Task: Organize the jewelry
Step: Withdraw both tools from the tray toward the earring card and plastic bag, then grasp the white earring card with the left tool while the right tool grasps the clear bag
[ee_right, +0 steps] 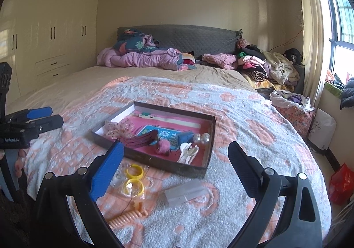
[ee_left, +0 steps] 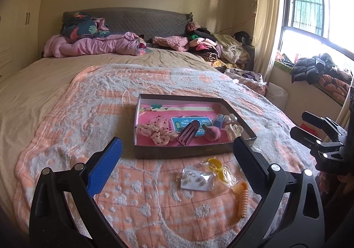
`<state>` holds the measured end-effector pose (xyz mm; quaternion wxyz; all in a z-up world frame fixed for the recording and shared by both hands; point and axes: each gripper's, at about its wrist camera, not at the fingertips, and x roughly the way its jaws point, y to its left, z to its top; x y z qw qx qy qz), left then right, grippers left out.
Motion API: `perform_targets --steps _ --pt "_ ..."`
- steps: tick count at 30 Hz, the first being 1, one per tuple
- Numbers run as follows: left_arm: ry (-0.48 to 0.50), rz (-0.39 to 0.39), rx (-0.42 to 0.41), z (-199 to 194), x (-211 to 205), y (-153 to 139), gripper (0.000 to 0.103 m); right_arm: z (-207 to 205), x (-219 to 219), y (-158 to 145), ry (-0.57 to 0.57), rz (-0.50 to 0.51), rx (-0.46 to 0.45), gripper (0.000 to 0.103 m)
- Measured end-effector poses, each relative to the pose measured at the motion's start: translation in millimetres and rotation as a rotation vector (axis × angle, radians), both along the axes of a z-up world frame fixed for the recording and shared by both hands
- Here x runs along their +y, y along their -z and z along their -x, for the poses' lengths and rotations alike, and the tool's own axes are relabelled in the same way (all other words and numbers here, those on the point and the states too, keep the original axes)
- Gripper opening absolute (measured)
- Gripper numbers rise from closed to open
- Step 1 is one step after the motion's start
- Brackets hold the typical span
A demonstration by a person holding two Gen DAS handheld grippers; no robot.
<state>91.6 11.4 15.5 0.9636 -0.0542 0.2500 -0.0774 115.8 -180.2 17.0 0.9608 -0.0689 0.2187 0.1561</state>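
Observation:
A shallow dark box (ee_left: pixel 181 152) (ee_right: pixel 192 169) lies on the bed's patterned blanket and holds hair clips, a pink scrunchie (ee_left: pixel 158 130), a pompom clip (ee_left: pixel 212 133) and a blue card. In front of it lie an earring card (ee_left: pixel 197 179), yellow bangles in clear wrap (ee_right: pixel 133 179) (ee_left: pixel 219 169), an orange coil hair tie (ee_left: pixel 242 200) (ee_right: pixel 128 214) and a clear small case (ee_right: pixel 184 192). My left gripper (ee_left: pixel 177 155) is open and empty above the loose items. My right gripper (ee_right: pixel 176 157) is open and empty near the box's front edge.
The blanket (ee_left: pixel 66 137) covers the bed's near half. Folded bedding and clothes (ee_left: pixel 199 44) pile up at the headboard. A wardrobe (ee_right: pixel 44 37) stands left, a window (ee_left: pixel 309 15) right. A laundry bag (ee_right: pixel 294 106) sits beside the bed.

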Motion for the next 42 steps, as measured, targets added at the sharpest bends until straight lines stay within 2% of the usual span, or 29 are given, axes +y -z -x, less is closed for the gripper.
perform_targets --steps 24,33,42 --pt "-0.012 -0.021 0.072 13.8 8.4 31.2 0.092 22.2 8.4 34.1 -0.012 0.013 0.078 0.093" --pt "0.032 -0.042 0.136 1.8 -3.9 56.0 0.092 25.7 8.3 55.2 0.009 0.004 0.132 0.093" --pt "0.093 -0.073 0.197 -15.3 -22.5 83.0 0.092 12.0 -8.8 66.6 0.073 0.005 0.158 0.093"
